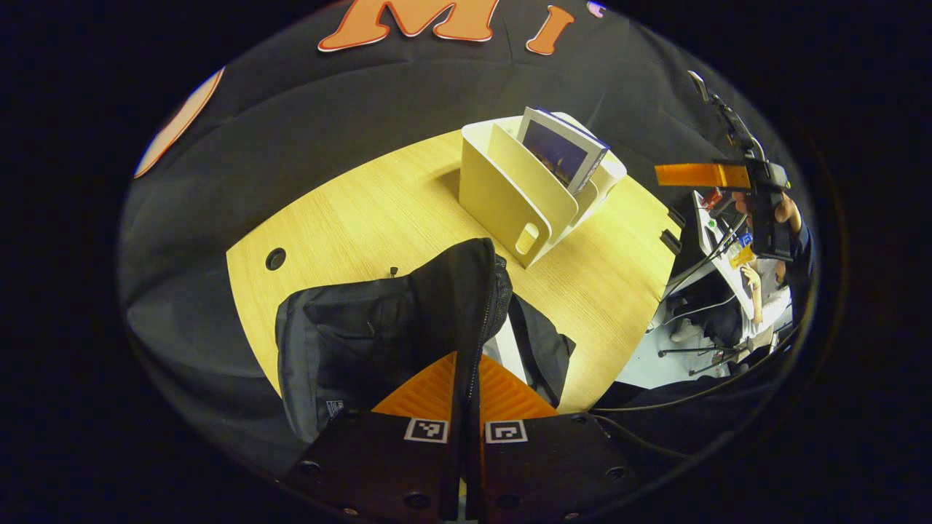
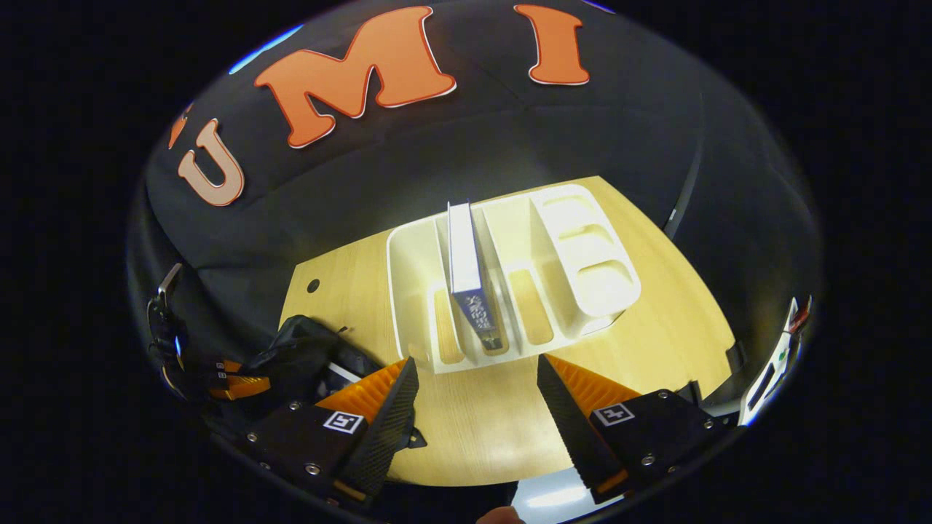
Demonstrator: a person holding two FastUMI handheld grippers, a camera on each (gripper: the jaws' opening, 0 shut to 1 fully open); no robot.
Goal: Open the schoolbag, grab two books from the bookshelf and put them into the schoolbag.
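Left tool [image 1: 466, 407] pinches schoolbag [image 1: 378, 327] edge; right tool [image 2: 477, 393] gapes before book [image 2: 470, 280].

Bare tabletop [image 2: 480, 429] lies open between the right gripper [image 2: 477, 407], jaws spread wide, and the white bookshelf [image 2: 582, 255]. One book [image 2: 466, 269] stands upright in a middle slot, free slots either side. Left, the black schoolbag [image 1: 364, 327] blocks the tabletop edge.

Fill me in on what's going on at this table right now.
A person works two handheld grippers. The left gripper is shut on the black schoolbag's edge, holding it up on the wooden table. The right gripper hangs open in front of the white bookshelf, lined up with the one book standing in it.
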